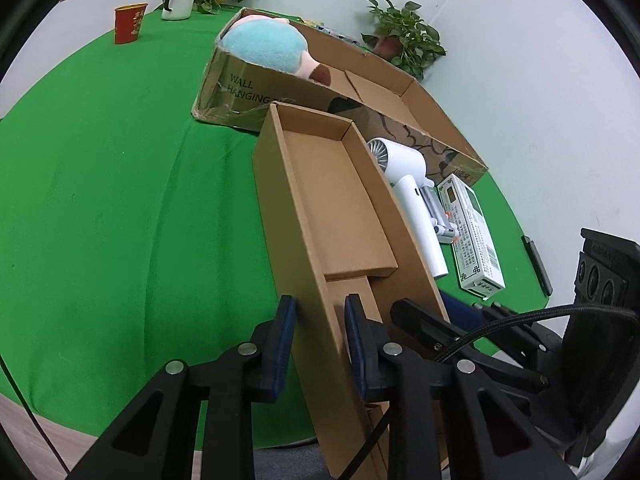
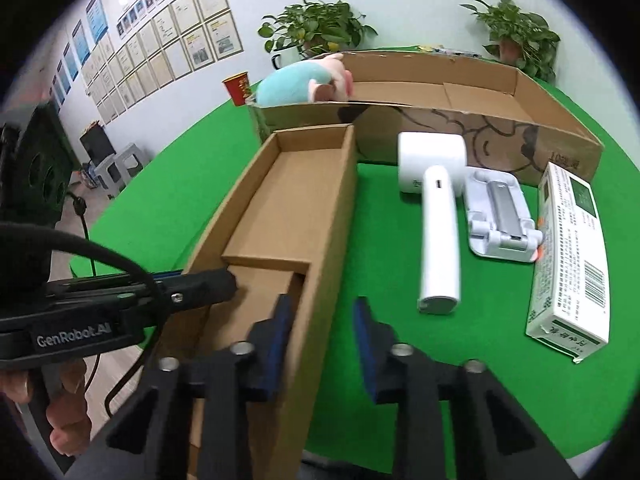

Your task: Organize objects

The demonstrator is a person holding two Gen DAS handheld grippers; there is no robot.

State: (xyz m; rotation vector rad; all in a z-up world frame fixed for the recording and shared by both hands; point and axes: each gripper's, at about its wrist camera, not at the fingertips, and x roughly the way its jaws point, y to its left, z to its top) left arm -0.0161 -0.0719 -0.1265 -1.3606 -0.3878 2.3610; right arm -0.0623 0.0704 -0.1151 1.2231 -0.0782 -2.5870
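Note:
A long narrow cardboard box [image 1: 320, 184] [image 2: 280, 200] lies open on the green table, empty. My left gripper [image 1: 320, 312] straddles its left wall near the front end, jaws open with a gap on both sides. My right gripper [image 2: 322, 312] straddles the box's right wall, also open. A white hair dryer [image 1: 412, 192] [image 2: 438, 220] lies right of the box, with a grey stand [image 2: 500, 216] and a white-green carton [image 1: 472, 232] [image 2: 568, 256] beside it. A blue-pink plush toy [image 1: 272, 46] [image 2: 304, 82] sits in the big cardboard box [image 1: 420, 92] [image 2: 520, 120] behind.
A red cup [image 1: 130, 22] [image 2: 238, 88], a white mug [image 1: 178, 2] and potted plants [image 1: 404, 36] [image 2: 520, 36] stand along the table's far edge. The table's green cloth [image 1: 120, 200] extends left. The other gripper's body [image 2: 120, 300] shows at left.

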